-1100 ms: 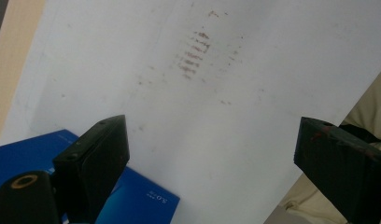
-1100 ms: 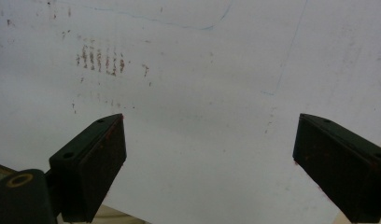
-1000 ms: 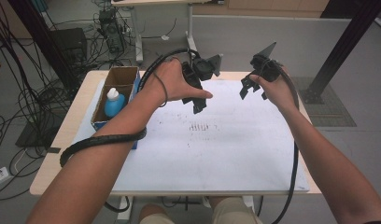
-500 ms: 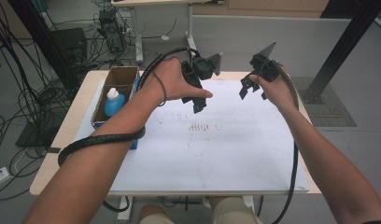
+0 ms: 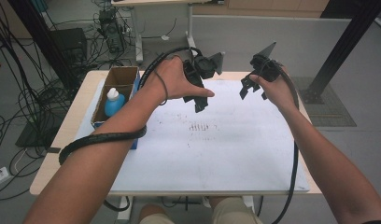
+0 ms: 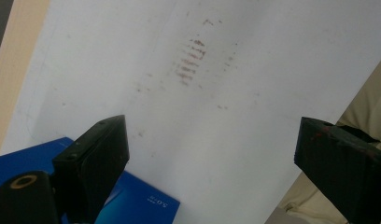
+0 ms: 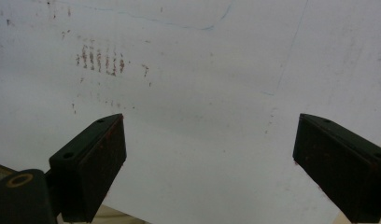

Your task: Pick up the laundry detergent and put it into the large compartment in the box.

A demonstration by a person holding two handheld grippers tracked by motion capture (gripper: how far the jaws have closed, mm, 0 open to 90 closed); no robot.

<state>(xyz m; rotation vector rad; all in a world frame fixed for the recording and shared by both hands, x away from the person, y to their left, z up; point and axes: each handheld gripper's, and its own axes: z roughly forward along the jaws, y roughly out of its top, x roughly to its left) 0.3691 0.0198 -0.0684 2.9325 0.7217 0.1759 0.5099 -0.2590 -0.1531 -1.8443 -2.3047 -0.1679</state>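
Whiteboard [image 5: 226,154] carries faint reddish smudges [image 5: 201,126] mid-frame; both tongs, left [image 5: 199,103] and right [image 5: 252,91], gape apart above it, empty. Blue-capped bottle [image 5: 114,100] sits in a cardboard box [image 5: 124,76], left.

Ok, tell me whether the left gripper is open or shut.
Open: the left gripper has its jaws standing wide apart with only the white board between them.

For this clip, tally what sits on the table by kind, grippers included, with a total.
White board: 1
Cardboard box: 1
Blue bottle with white cap, standing in the box: 1
Blue flat item at the board's edge by the box, kind unclear: 1
Grippers, both open and holding nothing: 2, left gripper, right gripper
Total: 6
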